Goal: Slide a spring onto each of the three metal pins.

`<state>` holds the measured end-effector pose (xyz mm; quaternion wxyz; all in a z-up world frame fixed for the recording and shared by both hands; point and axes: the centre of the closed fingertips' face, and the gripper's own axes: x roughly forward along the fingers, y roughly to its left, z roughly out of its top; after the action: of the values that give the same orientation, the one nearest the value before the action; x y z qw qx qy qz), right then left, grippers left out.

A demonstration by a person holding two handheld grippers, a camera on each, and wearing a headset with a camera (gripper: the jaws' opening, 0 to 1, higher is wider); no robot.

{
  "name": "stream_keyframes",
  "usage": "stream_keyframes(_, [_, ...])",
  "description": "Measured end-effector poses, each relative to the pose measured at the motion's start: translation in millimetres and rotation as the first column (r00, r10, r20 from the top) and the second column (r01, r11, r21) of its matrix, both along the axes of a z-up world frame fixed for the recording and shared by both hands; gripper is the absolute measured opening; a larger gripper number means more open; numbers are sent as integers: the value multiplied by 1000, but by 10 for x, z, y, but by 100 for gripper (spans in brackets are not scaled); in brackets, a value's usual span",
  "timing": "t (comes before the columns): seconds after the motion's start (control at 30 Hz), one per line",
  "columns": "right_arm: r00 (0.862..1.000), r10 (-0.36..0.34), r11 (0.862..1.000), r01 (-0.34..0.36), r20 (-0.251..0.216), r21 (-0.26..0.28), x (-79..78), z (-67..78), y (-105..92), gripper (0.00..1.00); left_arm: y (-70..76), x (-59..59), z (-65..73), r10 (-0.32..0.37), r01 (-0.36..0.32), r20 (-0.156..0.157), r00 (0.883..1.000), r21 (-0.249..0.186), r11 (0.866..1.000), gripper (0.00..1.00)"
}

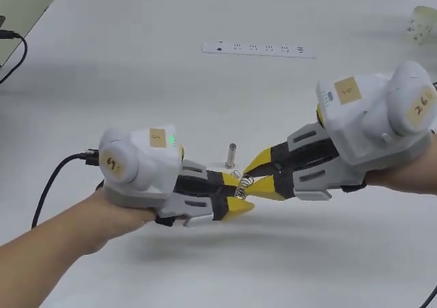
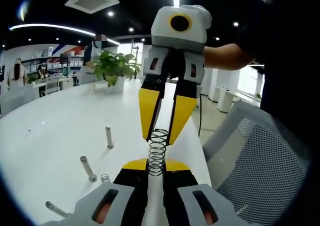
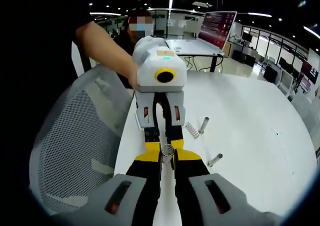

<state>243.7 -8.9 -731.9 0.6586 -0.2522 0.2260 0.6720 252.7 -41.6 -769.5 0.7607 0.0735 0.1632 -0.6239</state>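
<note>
Left gripper (image 2: 156,167): the jaws are drawn narrow onto the near end of a coil spring (image 2: 157,153). The spring's far end is taken between the equally narrow jaws of the right gripper (image 2: 160,138), set tip to tip with the left above the workbench (image 2: 60,131). The spring is thus held clear of the surface and pinched at both ends; which gripper bears it cannot be told.

The step in hand is judged to be a handover or re-gripping of the first spring, as no pin is yet fitted. To the left of the left jaws three bare metal pins are seen. The far pin (image 2: 108,137) and the middle pin (image 2: 88,169) are upright. The stance of the near pin (image 2: 55,209) is unclear at the picture's edge. A loose spring (image 2: 105,178) is found just beside the middle pin.

For the next move, release by one gripper is called for, so that one coil end is left free. The spring's axis must then be aligned with a pin.

The surface is white and smooth, with a power strip (image 1: 259,48) well beyond the jaws. The room is an open office, lit from the ceiling, with a potted plant (image 2: 114,65) and a mesh chair (image 2: 260,171).
</note>
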Motion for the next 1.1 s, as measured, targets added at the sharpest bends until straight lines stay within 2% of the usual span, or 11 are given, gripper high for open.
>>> stream_keyframes(0.4, [1000,-14,999,15,-6,34,2,33,54,7,5,-9,29,4,-4,4,1000,-6,1000,2])
stream_keyframes(0.67, [998,-48,996,51,-44,69,13,36,42,7,17,-10,23,5,-5,3,1000,-6,1000,2])
stream_keyframes(1.1, [996,-65,994,70,-55,90,-8,14,60,7,32,-39,-9,6,-6,-18,1000,9,1000,3])
